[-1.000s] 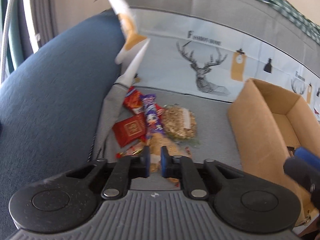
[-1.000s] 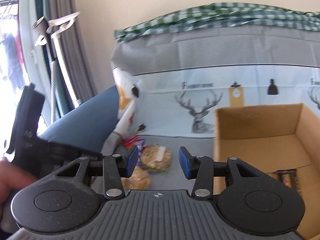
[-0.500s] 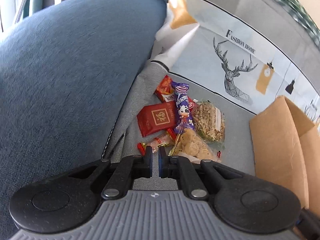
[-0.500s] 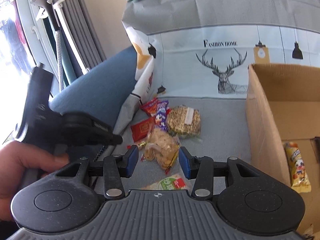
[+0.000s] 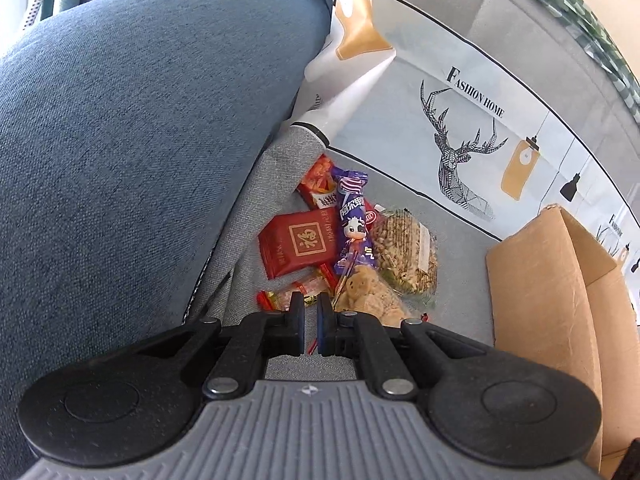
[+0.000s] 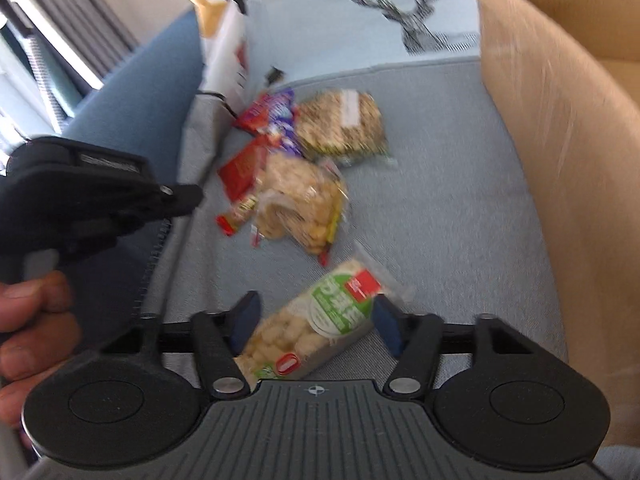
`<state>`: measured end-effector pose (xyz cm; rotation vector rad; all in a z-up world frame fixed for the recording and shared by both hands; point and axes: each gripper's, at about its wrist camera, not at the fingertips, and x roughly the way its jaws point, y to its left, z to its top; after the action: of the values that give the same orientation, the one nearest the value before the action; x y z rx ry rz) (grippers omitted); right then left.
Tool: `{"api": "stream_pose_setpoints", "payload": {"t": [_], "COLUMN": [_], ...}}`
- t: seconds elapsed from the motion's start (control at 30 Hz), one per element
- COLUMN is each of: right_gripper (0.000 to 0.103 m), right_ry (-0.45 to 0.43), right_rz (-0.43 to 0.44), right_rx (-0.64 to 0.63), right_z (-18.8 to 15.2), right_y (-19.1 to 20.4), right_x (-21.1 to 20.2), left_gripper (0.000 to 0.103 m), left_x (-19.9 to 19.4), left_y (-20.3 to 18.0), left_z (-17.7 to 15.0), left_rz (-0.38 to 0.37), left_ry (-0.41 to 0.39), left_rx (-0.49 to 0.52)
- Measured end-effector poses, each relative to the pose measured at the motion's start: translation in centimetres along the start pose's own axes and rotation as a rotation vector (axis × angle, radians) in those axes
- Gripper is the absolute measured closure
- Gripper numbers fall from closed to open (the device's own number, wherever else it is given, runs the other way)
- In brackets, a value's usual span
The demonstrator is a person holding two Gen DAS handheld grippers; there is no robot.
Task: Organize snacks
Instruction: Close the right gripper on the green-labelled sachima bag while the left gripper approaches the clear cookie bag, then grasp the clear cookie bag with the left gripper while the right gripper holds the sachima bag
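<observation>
Grey sofa cushion (image 6: 448,184) carries the scene, with a blue armrest on the left and a cardboard box (image 6: 552,128) on the right. A heap of snacks (image 5: 352,248) lies at the far left of the cushion, against the armrest. One green-label puff bag (image 6: 320,324) lies apart, nearest of all, directly under the right gripper (image 6: 316,322). Its long axis runs diagonally, from near-left to far-right, so the fingers straddle it obliquely rather than square across its narrow side. That gripper's jaws have just been opening and stand wide apart, the bag between them, the pads not visibly pressing on it. The right hand is clearly the closer one to this bag. The left gripper (image 5: 311,320) hangs over the near edge of the heap, jaws drawn together on nothing; a hand (image 6: 32,320) grips its handle.
</observation>
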<state>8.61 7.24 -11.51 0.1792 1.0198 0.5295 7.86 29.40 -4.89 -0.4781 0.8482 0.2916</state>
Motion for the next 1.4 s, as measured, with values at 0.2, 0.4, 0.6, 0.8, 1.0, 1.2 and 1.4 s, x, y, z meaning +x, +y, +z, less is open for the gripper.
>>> {"api": "stream_pose_setpoints", "payload": {"t": [0.2, 0.4, 0.6, 0.8, 1.0, 1.2, 1.4], "right_gripper": [0.029, 0.026, 0.027, 0.039, 0.063, 0.064, 0.064], "right_ry": [0.026, 0.025, 0.028, 0.039, 0.060, 0.062, 0.043], "right_rz": [-0.019, -0.045, -0.086, -0.109, -0.117, -0.106, -0.124], "right_rx": [0.014, -0.039, -0.101, -0.157, -0.207, -0.204, -0.211], "right_z": [-0.3, -0.6, -0.7, -0.9, -1.0, -0.7, -0.2], "right_y": [0.5, 1.2, 1.7, 1.7, 1.6, 0.9, -0.1], "right_x": [1.5, 1.9, 2.1, 2.0, 1.5, 0.7, -0.1], "left_gripper": [0.097, 0.096, 0.096, 0.096, 0.096, 0.096, 0.091], "left_x": [0.1, 0.2, 0.4, 0.6, 0.6, 0.8, 1.0], "left_y": [-0.2, -0.3, -0.3, -0.5, -0.9, -1.2, -0.9], "left_z": [-0.1, -0.2, -0.2, -0.3, -0.4, -0.6, -0.6], "left_rz": [-0.002, 0.003, 0.007, 0.018, 0.017, 0.018, -0.024], "left_ry": [0.002, 0.005, 0.007, 0.009, 0.008, 0.017, 0.034], "left_rx": [0.016, 0.032, 0.032, 0.052, 0.059, 0.070, 0.012]}}
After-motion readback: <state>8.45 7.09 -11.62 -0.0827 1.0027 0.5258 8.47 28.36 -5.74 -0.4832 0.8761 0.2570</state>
